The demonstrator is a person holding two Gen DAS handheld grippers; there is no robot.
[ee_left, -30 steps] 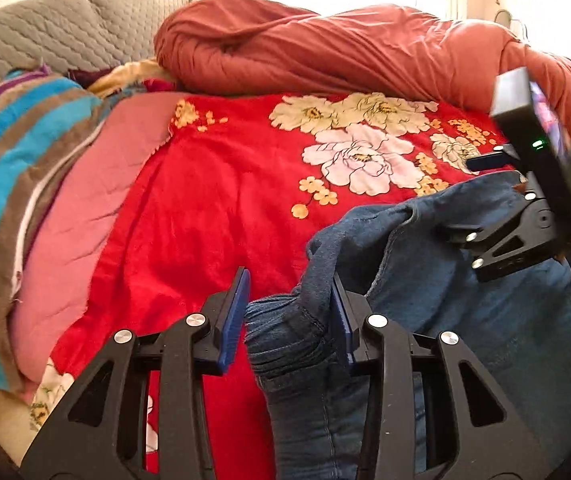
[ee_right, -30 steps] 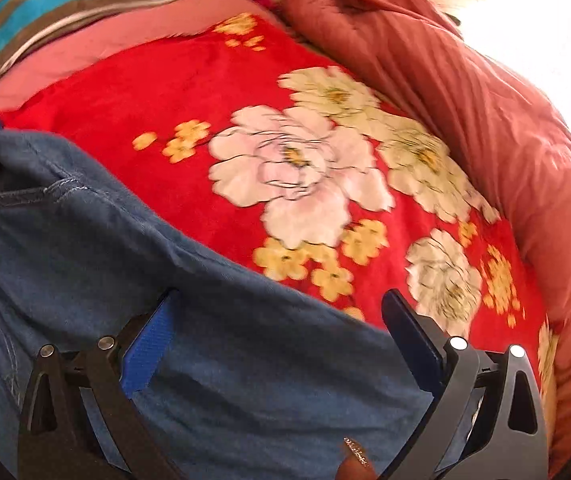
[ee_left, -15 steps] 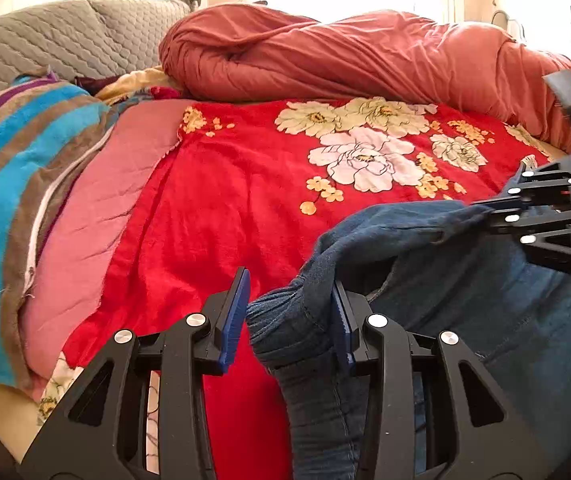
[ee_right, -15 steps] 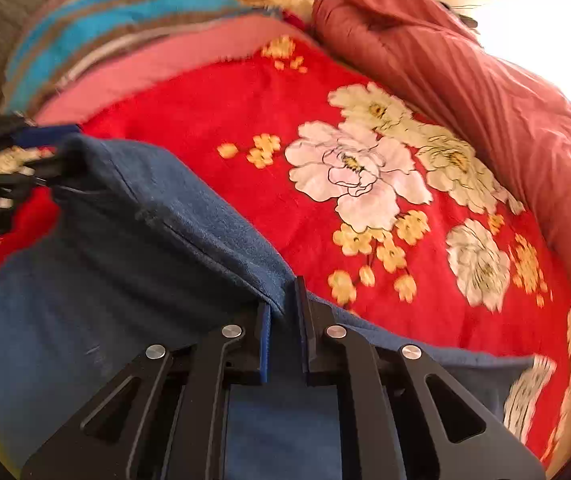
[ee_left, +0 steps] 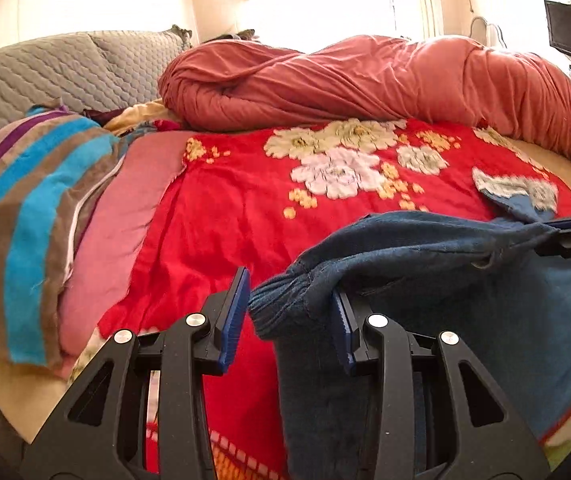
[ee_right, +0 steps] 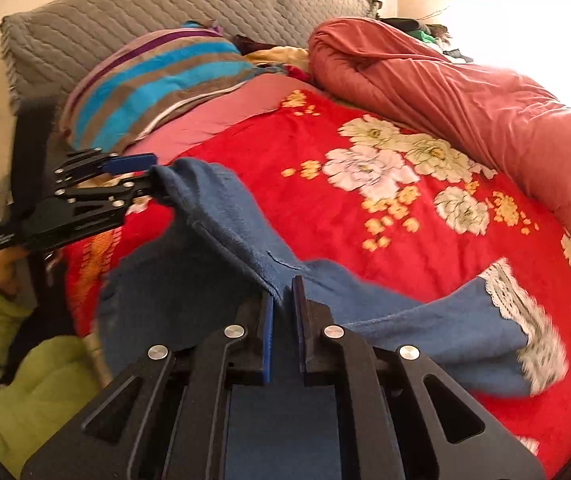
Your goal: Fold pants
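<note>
The right gripper point(ee_right: 283, 304) had just snapped shut on the pants point(ee_right: 221, 216); a second ago its jaws stood wide apart over the flat cloth. Now both grippers held the blue pants up off the red blanket point(ee_right: 325, 208), stretched between them.

The left gripper point(ee_left: 289, 304) had its jaws partway apart, with the ribbed waistband bunched between them. It touched the right pad; whether the left pad pressed it was hard to tell. In the right view, the left gripper point(ee_right: 141, 176) sat at 9 o'clock, blurred, with a hand point(ee_right: 1, 268) half hidden behind it.

One lace-edged leg point(ee_right: 525, 320) trailed at 4 o'clock, smeared. A striped pillow point(ee_left: 25, 216) lay at 9 o'clock and a rolled quilt point(ee_left: 365, 80) ran across 12 o'clock. The blanket's middle was open.
</note>
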